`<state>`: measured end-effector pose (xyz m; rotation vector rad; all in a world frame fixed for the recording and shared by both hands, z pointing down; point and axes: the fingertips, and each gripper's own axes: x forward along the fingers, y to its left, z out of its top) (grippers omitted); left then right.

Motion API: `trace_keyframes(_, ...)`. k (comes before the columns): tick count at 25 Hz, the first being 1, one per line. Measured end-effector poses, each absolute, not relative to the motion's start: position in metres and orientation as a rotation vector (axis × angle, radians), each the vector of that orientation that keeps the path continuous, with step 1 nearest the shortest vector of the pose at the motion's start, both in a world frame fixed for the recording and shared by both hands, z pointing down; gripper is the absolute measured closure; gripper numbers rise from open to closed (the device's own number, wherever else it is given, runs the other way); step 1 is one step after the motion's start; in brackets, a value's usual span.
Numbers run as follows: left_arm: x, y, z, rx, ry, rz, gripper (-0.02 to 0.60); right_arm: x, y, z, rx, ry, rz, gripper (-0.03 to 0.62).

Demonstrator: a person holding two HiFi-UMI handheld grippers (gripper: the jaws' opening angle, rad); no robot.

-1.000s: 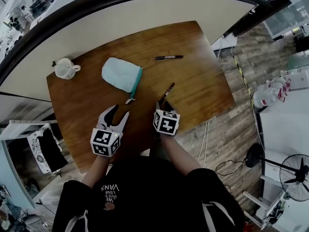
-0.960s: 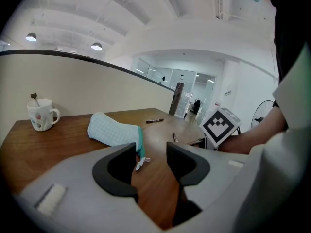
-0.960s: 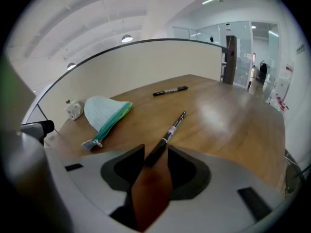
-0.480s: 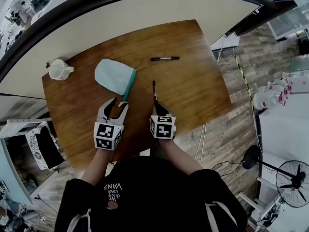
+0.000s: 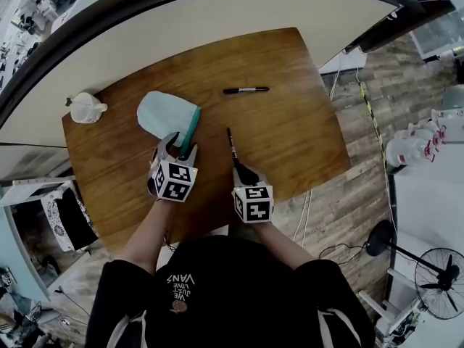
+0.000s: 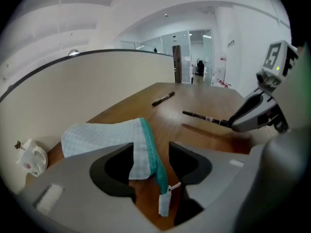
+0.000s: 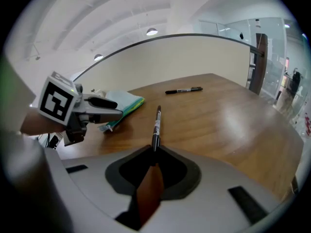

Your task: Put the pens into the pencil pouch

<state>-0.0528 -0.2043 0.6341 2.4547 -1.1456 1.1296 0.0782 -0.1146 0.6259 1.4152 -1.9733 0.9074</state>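
Observation:
A light blue pencil pouch (image 5: 165, 113) with a teal zipper edge (image 6: 150, 149) lies on the wooden table (image 5: 290, 136). My left gripper (image 5: 177, 148) hangs over its near end. The jaws are opening, and the zipper edge and its white pull tag (image 6: 164, 203) lie between them without being pressed. My right gripper (image 5: 243, 171) is shut on the end of a black pen (image 5: 230, 145), which points away across the table just above it. In the right gripper view that pen (image 7: 156, 125) sticks straight out from the jaws. A second black pen (image 5: 246, 90) lies farther back.
A white mug (image 5: 85, 108) stands at the table's far left corner. A curved cream partition (image 5: 217, 20) runs behind the table. The table's right edge drops to a wood floor with cables (image 5: 308, 216).
My left gripper moved forward and down to the pouch's zipper end. My right gripper shut on the near pen and swung it to point straight away.

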Motion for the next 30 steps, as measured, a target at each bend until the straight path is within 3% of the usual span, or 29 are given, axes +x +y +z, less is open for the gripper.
trace_keyframes(5, -0.055, -0.213, 0.657, 2.362, -1.125, 1.195, 0.376, 0.084, -0.113, 0.613, 1.382, -2.027, 0.828, 0.53)
trace_keyframes(12, -0.06, -0.221, 0.646, 2.345, -1.166, 1.099, 0.512, 0.084, -0.115, 0.601, 1.317, -2.083, 0.776, 0.53)
trace_keyframes(20, -0.059, -0.221, 0.607, 2.417, -1.192, 0.892, 0.526, 0.059, -0.109, 0.591, 1.182, -2.152, 0.732, 0.53)
trace_keyframes(30, -0.04, -0.175, 0.595, 2.566, -1.022, 0.92, 0.526, 0.033, -0.107, 0.585, 1.037, -2.193, 0.658, 0.53)
